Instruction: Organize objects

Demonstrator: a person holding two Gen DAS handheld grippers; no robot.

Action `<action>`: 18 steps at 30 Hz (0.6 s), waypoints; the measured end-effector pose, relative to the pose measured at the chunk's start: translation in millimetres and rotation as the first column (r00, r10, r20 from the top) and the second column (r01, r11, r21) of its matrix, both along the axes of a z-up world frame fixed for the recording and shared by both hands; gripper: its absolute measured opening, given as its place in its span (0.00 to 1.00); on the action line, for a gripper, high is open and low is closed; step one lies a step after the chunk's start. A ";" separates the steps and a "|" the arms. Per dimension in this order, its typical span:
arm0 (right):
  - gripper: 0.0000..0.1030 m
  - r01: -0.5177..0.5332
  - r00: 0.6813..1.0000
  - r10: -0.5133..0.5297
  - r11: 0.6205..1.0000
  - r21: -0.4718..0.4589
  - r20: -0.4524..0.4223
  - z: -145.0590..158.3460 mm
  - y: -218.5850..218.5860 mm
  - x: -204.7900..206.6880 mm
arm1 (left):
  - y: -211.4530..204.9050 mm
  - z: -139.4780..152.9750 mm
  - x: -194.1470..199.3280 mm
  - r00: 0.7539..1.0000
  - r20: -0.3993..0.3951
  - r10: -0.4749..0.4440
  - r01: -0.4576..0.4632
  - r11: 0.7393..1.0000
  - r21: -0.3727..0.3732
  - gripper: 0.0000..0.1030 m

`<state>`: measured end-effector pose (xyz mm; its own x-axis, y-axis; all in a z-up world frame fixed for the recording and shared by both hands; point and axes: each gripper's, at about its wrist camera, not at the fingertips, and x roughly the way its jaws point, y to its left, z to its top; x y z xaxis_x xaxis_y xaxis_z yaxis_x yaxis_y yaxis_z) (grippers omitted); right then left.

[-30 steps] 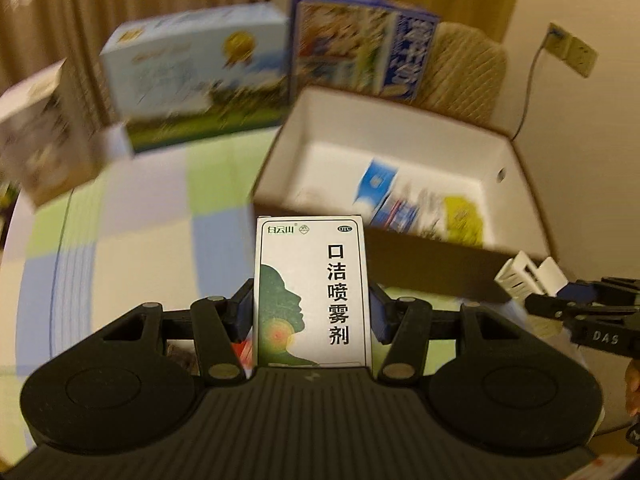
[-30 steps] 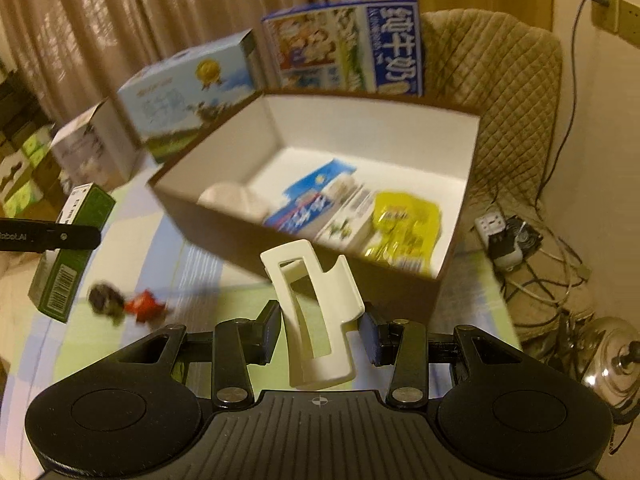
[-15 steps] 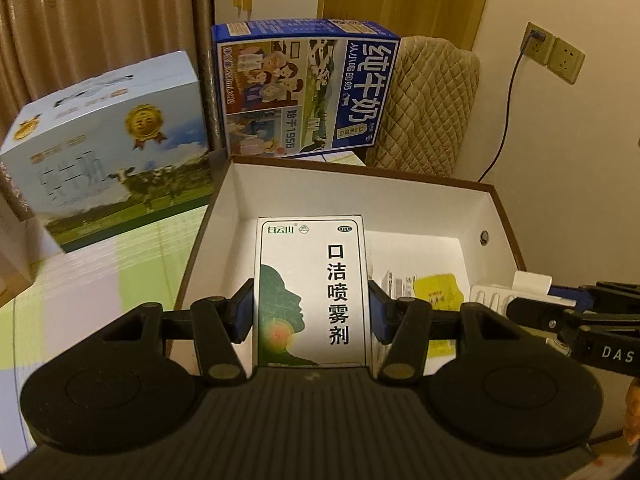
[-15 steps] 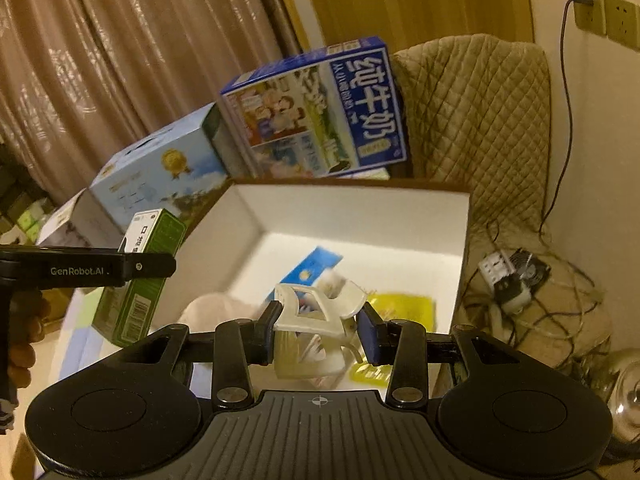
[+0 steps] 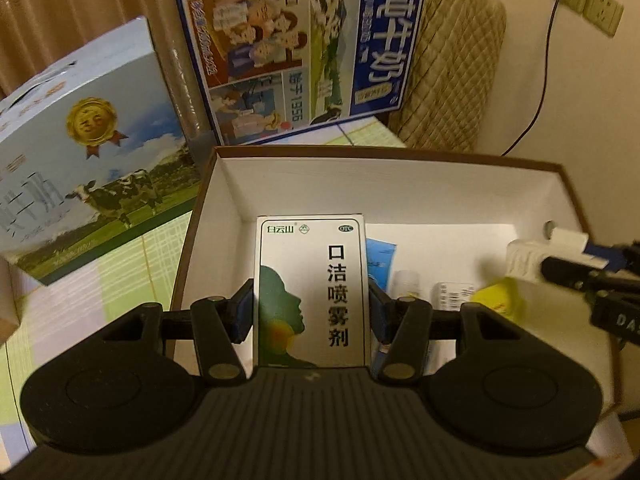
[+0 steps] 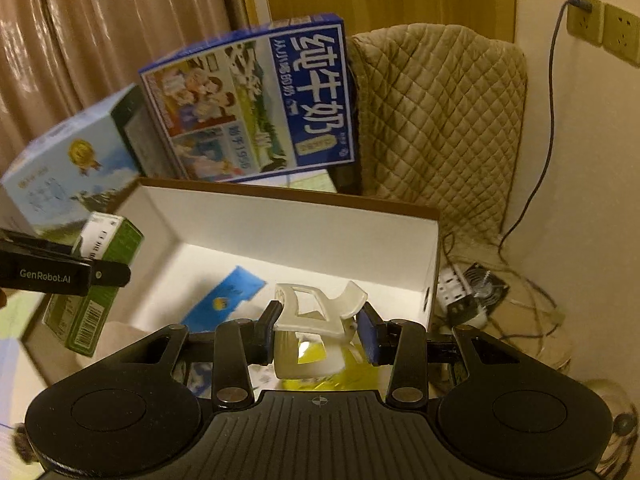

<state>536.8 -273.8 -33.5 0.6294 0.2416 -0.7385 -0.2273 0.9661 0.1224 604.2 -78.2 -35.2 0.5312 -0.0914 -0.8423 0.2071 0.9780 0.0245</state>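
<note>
The left gripper [image 5: 311, 316] clamps an upright medicine box [image 5: 311, 296] above the left half of the open cardboard box [image 5: 384, 184], whose far wall and left wall stand clear of it. The right gripper [image 6: 318, 330] pinches a white hair clip [image 6: 316, 312] over the right half, near the right wall. Inside lie a blue packet [image 6: 228, 296] and a yellow packet [image 5: 498, 298]. Two milk cartons stand beyond the far edge: one blue [image 6: 256, 108], one pale [image 5: 80, 184]. A quilted chair [image 6: 440, 120] is behind.

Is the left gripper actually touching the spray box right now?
Touching. The left wrist view shows the left gripper pads pressed against both sides of the spray box.
</note>
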 end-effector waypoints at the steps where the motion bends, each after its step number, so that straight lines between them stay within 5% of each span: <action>1: 0.36 0.000 1.000 0.000 1.000 -0.016 0.004 -2.2 1.7 3.1 | -0.3 -3.7 5.4 1.000 -0.009 -0.002 0.002 1.000 0.009 0.49; 9: 0.36 -0.001 1.000 0.001 0.999 -0.042 0.001 -12.5 7.1 18.9 | -2.5 -29.5 37.5 0.999 -0.043 -0.021 0.024 0.998 0.061 0.50; 13: 0.36 0.008 1.000 -0.008 0.999 -0.047 0.003 -15.2 6.2 22.1 | -0.3 -28.9 39.0 0.999 -0.038 -0.021 0.023 0.998 0.060 0.71; 18: 0.37 0.019 1.000 -0.018 0.999 -0.042 0.015 -15.9 7.1 29.0 | 3.3 -17.1 35.4 1.000 -0.013 -0.022 0.023 0.999 0.042 0.73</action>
